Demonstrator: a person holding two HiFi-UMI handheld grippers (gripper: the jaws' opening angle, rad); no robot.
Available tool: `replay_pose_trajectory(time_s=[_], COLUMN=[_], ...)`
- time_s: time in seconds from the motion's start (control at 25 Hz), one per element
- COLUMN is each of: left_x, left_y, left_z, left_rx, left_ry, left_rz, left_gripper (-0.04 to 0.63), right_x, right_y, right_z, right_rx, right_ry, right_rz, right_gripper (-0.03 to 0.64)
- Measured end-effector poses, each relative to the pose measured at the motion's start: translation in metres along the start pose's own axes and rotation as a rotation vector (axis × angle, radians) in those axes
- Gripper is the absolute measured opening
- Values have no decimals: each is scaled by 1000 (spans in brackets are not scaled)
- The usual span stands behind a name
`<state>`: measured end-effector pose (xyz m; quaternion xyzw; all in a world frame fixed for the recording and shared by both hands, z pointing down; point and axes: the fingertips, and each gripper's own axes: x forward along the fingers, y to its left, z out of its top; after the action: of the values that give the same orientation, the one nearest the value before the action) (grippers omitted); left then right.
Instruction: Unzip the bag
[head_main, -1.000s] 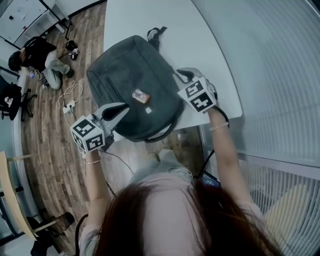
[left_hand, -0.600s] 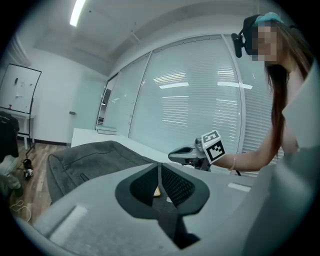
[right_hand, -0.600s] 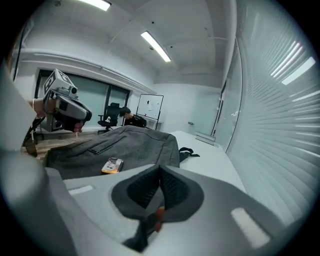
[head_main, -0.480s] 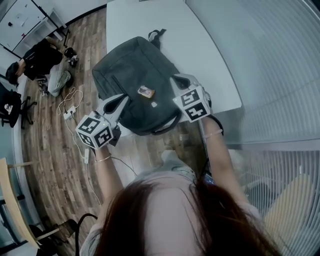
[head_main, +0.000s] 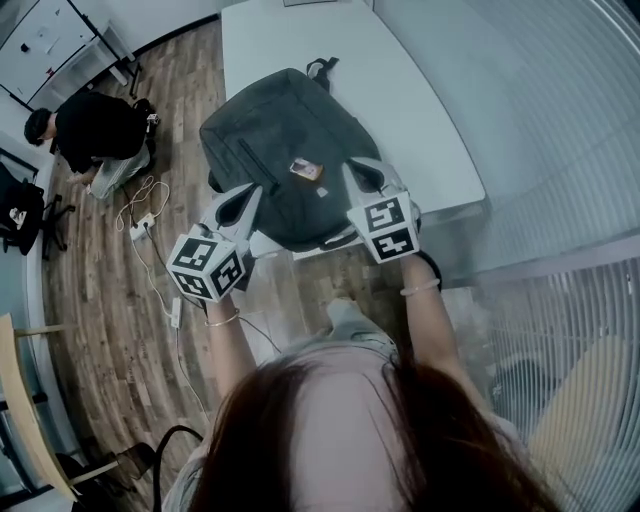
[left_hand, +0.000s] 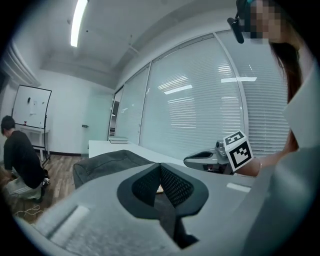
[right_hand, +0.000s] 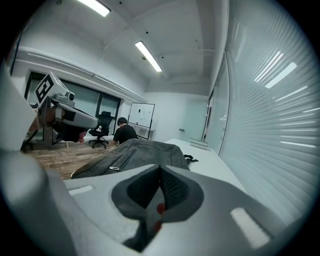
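A dark grey backpack (head_main: 280, 150) lies flat on the white table (head_main: 400, 90), a small orange tag (head_main: 305, 170) on its front and its carry handle (head_main: 338, 238) at the near end. My left gripper (head_main: 250, 190) hovers at the bag's near left edge; its jaws are closing and the pads meet with nothing between them (left_hand: 160, 167). At the near right edge my right gripper (head_main: 357, 165) is shut and empty (right_hand: 160, 167). The bag (right_hand: 135, 152) sits just ahead of it, a zipper pull (right_hand: 115, 168) showing on its side. Neither gripper touches the bag.
The table's near edge (head_main: 300, 255) runs under both grippers. A person (head_main: 95, 130) crouches on the wooden floor at the left, near cables and a power strip (head_main: 140, 215). Window blinds (head_main: 560, 130) fill the right side.
Both grippers' jaws have closed from open. Both have drawn back to the bag's near end, the right one leaving the bag's right side.
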<state>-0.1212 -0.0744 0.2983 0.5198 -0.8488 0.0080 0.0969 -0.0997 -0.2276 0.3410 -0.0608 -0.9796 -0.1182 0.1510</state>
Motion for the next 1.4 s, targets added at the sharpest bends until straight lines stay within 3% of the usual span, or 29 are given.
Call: replay_pose_trajectory(time_s=[0.56,0.96,1.4], left_x=[-69,-115,-148], left_y=[-28,-33,-43], left_z=[14,15,26], left_rx=[21,38,45], left_ry=[-93,-127,-153], left_rz=[48,107,101], left_gripper=[10,11,9], right_x=[-62,-100,-129], right_y=[55,89,110], right_z=[38,52,67], right_rx=[-11,68,80], right_ry=[-115,-174,-191], right_rz=[-82,-101,-154], right_gripper=[3,3,3])
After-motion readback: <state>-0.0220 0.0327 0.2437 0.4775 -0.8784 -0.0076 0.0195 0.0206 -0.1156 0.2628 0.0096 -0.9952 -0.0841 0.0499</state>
